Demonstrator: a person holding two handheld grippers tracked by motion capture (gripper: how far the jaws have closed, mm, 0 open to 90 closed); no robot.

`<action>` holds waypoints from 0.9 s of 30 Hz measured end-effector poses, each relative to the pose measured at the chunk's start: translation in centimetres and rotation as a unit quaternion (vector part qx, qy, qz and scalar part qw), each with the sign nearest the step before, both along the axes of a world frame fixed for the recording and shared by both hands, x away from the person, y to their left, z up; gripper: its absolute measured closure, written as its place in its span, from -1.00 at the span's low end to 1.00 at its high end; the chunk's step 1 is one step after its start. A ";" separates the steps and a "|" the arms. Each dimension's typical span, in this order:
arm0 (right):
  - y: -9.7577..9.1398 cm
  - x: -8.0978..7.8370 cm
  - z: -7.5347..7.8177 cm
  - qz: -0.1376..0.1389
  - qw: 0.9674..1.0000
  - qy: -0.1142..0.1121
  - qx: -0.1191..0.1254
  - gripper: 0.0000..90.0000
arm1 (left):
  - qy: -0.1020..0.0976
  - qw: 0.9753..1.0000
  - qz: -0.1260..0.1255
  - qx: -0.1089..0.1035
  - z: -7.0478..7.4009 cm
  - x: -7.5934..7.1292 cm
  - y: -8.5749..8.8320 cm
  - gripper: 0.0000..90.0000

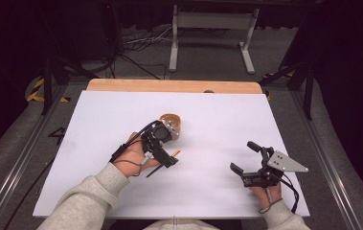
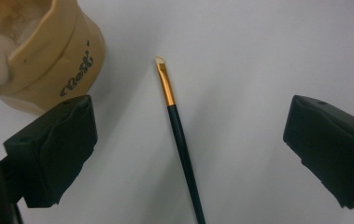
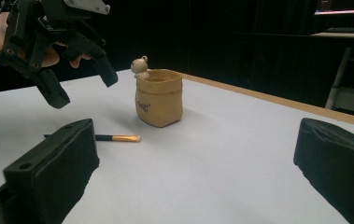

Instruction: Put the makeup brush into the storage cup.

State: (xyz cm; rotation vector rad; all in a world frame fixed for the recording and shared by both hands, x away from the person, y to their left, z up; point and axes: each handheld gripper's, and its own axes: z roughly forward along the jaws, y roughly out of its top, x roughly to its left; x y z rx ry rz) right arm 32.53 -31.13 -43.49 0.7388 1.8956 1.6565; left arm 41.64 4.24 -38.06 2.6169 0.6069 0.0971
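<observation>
High view: left gripper poised over a small brush on the white table.

Largest first: the table, then the tan pot at 12 o'clock from the left gripper. The right gripper sits well apart at 3 o'clock, jaws spread and empty. In the left gripper view the brush lies between the wide-open jaws, its long axis running 6 to 12 o'clock, bristles toward 12. The left hand is judged far nearer.
</observation>
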 end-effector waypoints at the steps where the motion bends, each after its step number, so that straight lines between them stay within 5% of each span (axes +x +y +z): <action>1: 0.0 0.0 0.0 0.000 1.000 0.000 0.001 -1.00 | 0.001 1.000 0.001 0.005 -0.1 0.0 -0.1 -0.91; 13: 0.0 0.0 0.0 -0.001 1.000 0.004 0.002 -1.00 | 0.015 0.998 -0.002 0.060 -1.0 0.3 -1.1 -0.89; 27: -0.1 0.0 0.0 -0.002 1.000 0.006 0.008 -1.00 | 0.025 0.998 0.001 0.063 -2.1 0.8 -1.2 -0.79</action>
